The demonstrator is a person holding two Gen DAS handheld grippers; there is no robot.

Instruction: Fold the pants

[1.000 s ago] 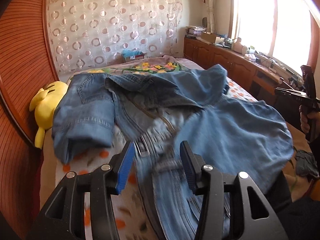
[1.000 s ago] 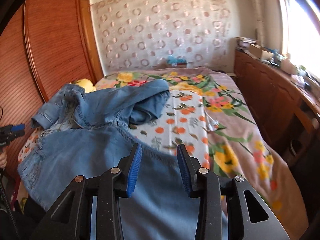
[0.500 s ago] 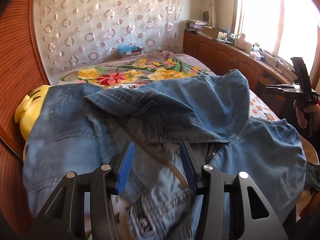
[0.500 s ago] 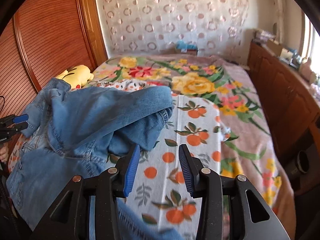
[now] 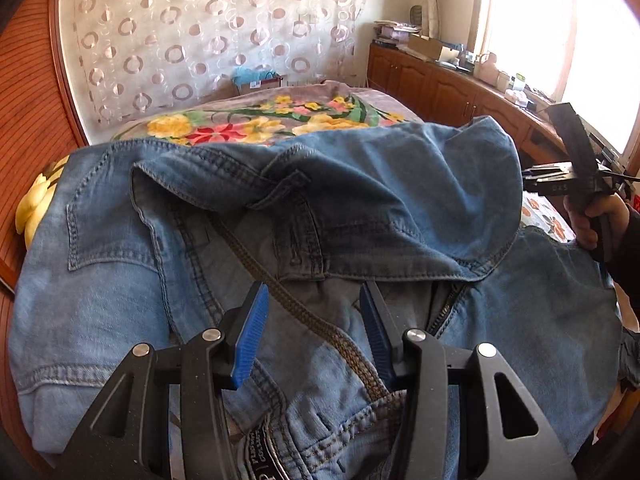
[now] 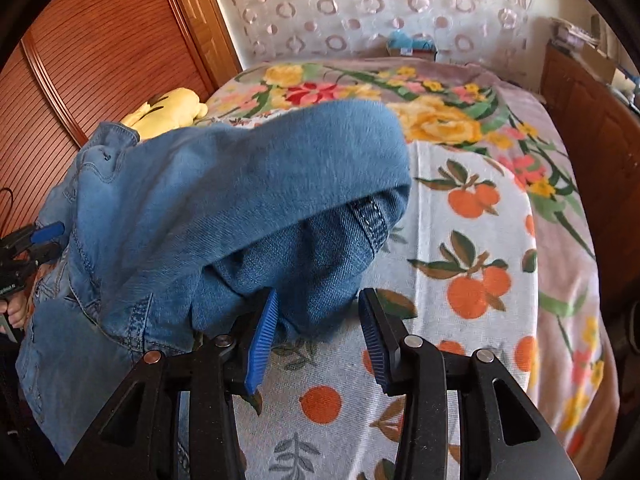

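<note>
While the left gripper (image 5: pixel 310 320) hovers with jaws parted and empty over the rumpled jeans (image 5: pixel 280 220) on the floral bedspread (image 6: pixel 480 240), the right gripper (image 6: pixel 316 332), likewise released, should pinch the nearest hem (image 6: pixel 316 300) squarely.

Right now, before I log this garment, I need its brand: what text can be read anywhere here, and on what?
"DXS", or close to it: small white marking on the body of the right gripper, seen in the left wrist view.
Waistband label inside the jeans: white letters, turned sideways and cut off, not readable.
Sticker on the box beyond the bed: too small to read.
</note>
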